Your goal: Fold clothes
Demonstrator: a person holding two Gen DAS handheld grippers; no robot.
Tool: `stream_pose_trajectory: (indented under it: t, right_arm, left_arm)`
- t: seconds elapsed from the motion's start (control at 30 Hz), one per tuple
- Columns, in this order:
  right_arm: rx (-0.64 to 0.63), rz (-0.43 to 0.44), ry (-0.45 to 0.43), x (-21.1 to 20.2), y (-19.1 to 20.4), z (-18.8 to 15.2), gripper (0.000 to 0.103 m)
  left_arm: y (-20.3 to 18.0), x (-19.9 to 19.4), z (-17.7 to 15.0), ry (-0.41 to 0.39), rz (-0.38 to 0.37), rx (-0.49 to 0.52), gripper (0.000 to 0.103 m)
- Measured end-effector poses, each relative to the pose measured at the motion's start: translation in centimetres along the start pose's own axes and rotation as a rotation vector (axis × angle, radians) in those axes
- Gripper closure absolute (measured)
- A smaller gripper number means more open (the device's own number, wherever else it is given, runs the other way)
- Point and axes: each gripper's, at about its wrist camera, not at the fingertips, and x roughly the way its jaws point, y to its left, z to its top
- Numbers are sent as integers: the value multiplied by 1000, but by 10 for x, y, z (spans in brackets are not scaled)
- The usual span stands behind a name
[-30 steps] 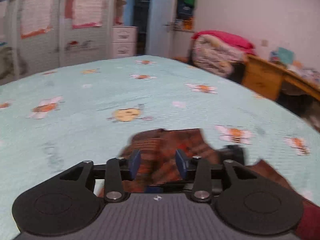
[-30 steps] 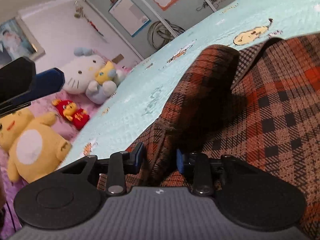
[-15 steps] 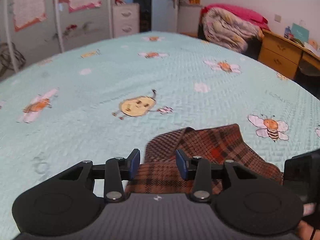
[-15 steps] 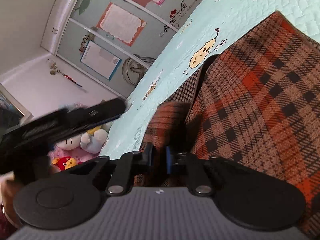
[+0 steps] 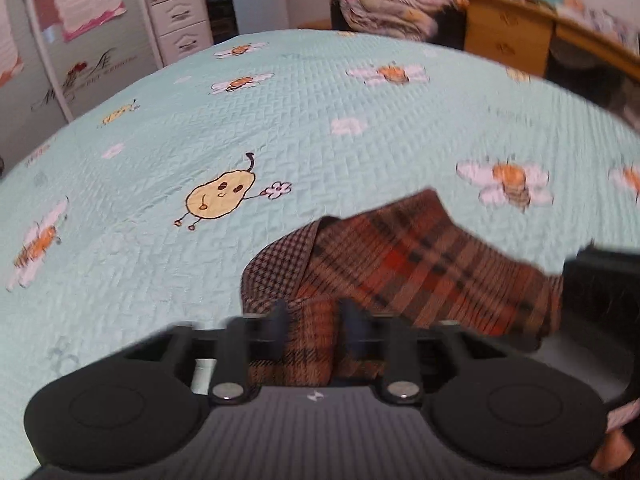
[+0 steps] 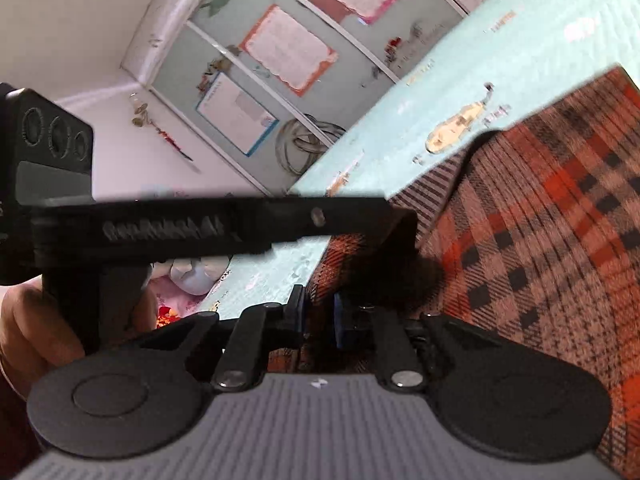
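A brown and orange plaid garment [image 5: 420, 256] lies bunched on the pale green bedspread [image 5: 280, 120]. My left gripper [image 5: 316, 320] is shut on a raised fold of it at the near edge. In the right wrist view the garment [image 6: 540, 220] fills the right side. My right gripper [image 6: 319, 314] has another fold between its fingers, and its jaws are opening slightly while the pads still touch the cloth. The left gripper's body [image 6: 200, 232] crosses that view from the left, its tip on the cloth, held by a hand [image 6: 24, 320].
Bedspread [image 6: 400, 140] stretches far beyond the garment. A wooden desk [image 5: 508, 40] and piled quilts [image 5: 392, 0] stand past the bed's far right. White drawers [image 5: 182, 20] and wardrobe doors with posters [image 6: 288, 48] lie behind. A plush toy [image 6: 192, 276] sits beside the bed.
My left gripper dipped toward the garment and shut on a fold. It now crosses the right wrist view. The right gripper narrowed on its fold, then widened a little.
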Motion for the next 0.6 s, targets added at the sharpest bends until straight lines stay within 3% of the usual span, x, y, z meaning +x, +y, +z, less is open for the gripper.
stream_pose_trajectory:
  t: [0.1, 0.23, 0.37, 0.6]
  right_arm:
    - [-20, 18, 4, 2, 3, 1, 82]
    - [-20, 31, 14, 3, 5, 4, 82]
    - [-10, -21, 10, 2, 6, 0, 82]
    - [-39, -31, 5, 10, 16, -2, 90]
  left_arm:
    - [6, -13, -6, -28, 26, 10, 100]
    - [25, -31, -14, -81, 73, -48, 100]
    - [37, -46, -23, -127, 118, -85, 100]
    - [28, -62, -41, -199, 122, -71, 100]
